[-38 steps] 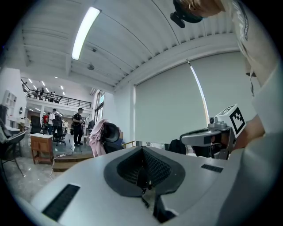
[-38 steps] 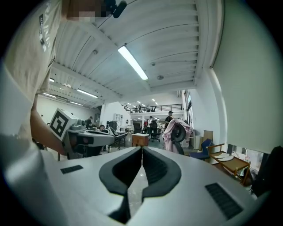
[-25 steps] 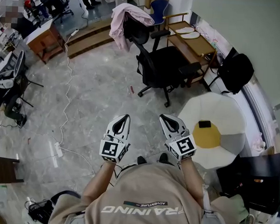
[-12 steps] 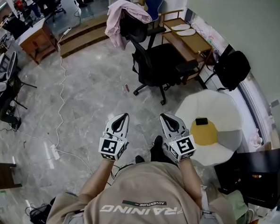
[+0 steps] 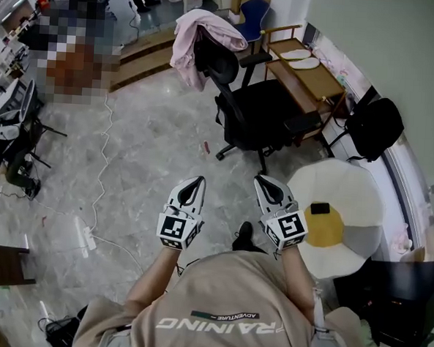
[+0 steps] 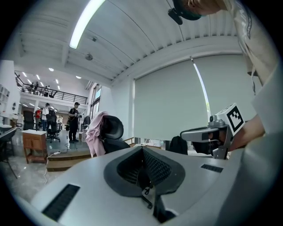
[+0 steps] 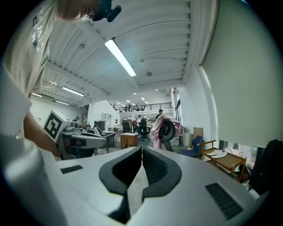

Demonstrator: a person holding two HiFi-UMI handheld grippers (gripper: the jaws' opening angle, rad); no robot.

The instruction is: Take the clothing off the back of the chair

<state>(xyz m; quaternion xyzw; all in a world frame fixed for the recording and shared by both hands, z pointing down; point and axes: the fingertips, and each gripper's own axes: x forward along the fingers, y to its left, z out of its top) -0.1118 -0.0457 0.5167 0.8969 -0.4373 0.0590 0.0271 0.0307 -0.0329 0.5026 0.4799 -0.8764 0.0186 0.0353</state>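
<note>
Round white table at 3 o'clock bearing a black phone, wooden desk at 1 o'clock, black backpack at 2 o'clock

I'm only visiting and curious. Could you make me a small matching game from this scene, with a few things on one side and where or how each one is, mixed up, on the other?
Things:
1. pink garment
2. small black object
3. white oval pieces
4. right claw

Places or states:
A. on the wooden table
B. shut, nothing in it
C. draped over the back of the black chair
D. on the yellow circle of the round table

Pairs: 1-C, 2-D, 3-A, 4-B
</note>
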